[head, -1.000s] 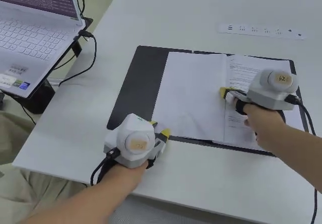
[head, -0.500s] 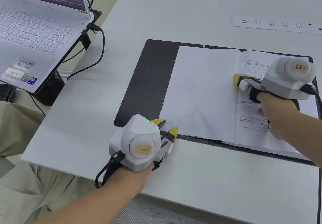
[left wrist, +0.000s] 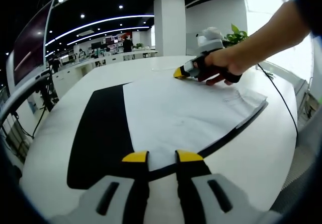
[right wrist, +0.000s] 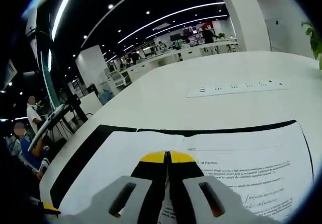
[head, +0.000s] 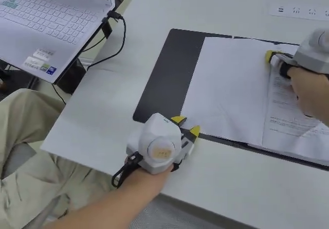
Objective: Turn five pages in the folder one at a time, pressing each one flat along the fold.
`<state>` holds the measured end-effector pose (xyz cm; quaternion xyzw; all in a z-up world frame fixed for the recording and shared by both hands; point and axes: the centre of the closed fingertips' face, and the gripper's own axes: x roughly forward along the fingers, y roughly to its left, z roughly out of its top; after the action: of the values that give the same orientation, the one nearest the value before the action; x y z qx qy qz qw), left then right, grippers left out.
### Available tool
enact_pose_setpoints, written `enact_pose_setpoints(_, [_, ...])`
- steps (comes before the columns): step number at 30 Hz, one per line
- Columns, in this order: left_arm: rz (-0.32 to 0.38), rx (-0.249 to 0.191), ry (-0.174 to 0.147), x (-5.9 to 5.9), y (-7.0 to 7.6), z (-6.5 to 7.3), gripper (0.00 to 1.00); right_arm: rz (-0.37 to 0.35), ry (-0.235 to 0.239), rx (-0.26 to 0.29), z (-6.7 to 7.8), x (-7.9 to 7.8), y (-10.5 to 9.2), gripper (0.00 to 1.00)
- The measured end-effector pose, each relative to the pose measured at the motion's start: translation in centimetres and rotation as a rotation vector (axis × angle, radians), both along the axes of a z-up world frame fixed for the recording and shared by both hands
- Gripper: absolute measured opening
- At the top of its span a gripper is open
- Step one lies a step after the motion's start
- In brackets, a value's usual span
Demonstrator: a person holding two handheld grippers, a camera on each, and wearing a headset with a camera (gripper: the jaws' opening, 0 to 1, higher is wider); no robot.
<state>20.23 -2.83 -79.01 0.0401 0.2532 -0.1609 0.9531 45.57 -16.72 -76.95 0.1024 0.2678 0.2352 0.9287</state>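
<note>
White tabletop: folder lies open near the front edge, with a blank turned page beside a printed page. Fold runs from the folder's far edge to its near edge, and the right gripper, jaws shut and empty, sits on the far end, so I'd judge the press runs straight toward the front edge. Left gripper, jaws slightly apart with nothing between, sits at the blank page's near corner, well off the fold.

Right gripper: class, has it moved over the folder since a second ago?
Yes. The right gripper has slid up the fold toward the far edge of the folder, away from the person.
</note>
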Motion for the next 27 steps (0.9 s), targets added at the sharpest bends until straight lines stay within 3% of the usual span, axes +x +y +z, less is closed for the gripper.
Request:
enact_pose_setpoints(2, [0.000, -0.001, -0.002, 0.0, 0.0, 0.0, 0.19, -0.002, -0.014, -0.014, -0.3, 1.2, -0.1, 0.00])
enact_pose_setpoints(7, [-0.001, -0.001, -0.004, 0.0, 0.0, 0.1, 0.19, -0.006, -0.037, -0.042, -0.5, 2.5, -0.1, 0.00])
enact_pose_setpoints(10, [-0.001, -0.002, -0.004, 0.0, 0.0, 0.1, 0.19, 0.013, -0.054, -0.075, -0.9, 2.7, 0.2, 0.00])
enact_pose_setpoints(13, [0.001, -0.003, -0.004, 0.1, 0.0, 0.1, 0.19, 0.008, -0.051, -0.070, -1.1, 2.7, 0.2, 0.00])
enact_pose_setpoints(18, [0.002, -0.005, -0.003, 0.1, 0.0, 0.2, 0.19, 0.018, -0.031, -0.057, -1.3, 1.4, 0.4, 0.00])
enact_pose_setpoints(27, [-0.002, -0.003, -0.003, 0.1, 0.0, 0.2, 0.19, 0.026, -0.011, -0.025, -1.0, -2.1, 0.5, 0.00])
